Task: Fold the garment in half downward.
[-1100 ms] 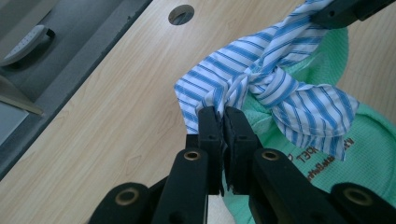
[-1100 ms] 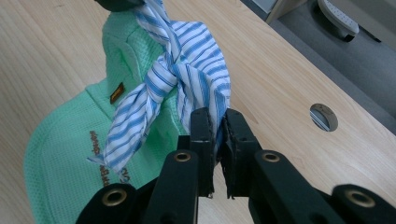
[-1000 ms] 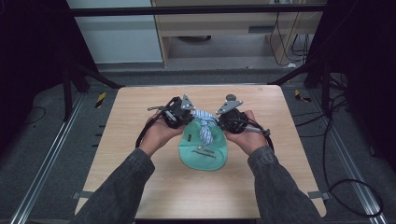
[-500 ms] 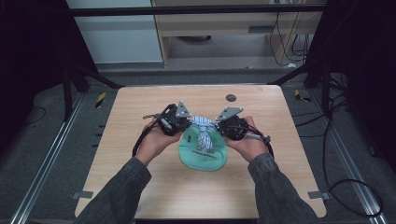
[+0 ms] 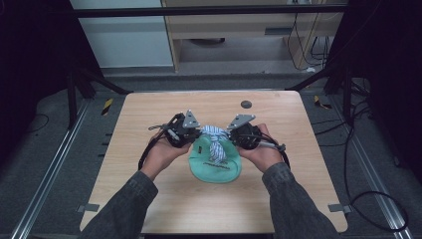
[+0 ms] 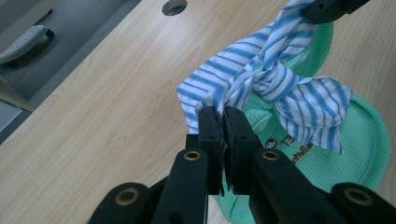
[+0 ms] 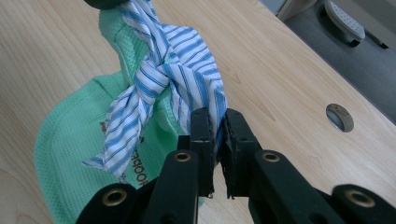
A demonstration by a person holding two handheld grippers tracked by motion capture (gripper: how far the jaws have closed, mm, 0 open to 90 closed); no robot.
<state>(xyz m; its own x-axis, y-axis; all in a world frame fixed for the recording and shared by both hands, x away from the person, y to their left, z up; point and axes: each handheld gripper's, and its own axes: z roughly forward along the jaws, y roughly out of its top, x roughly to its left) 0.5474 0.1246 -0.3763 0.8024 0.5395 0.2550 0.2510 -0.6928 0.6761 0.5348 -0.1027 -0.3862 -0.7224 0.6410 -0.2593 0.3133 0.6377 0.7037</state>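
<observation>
Cloth [image 5: 215, 142], striped blue and white, hangs knotted between the two grippers just above a green mesh bag [image 5: 215, 162] that lies on the worktop [image 5: 149, 199]. The left gripper [image 6: 223, 119] is clenched on one end of the cloth, left of the bag's top edge; the right gripper [image 7: 215, 122] is clenched on the other end, right of that edge. Each holds a tail, so pulling apart would likely draw the knot tight over the bag's neck, where green fabric looks gathered under the crossing. One loose striped tail drapes down over the bag's printed face. Compared with a second ago, both hands sit slightly nearer the person and closer above the bag, and the stretch of cloth between them looks shorter and more bunched. A round hole [image 5: 245, 104] in the worktop lies well beyond the bag.
</observation>
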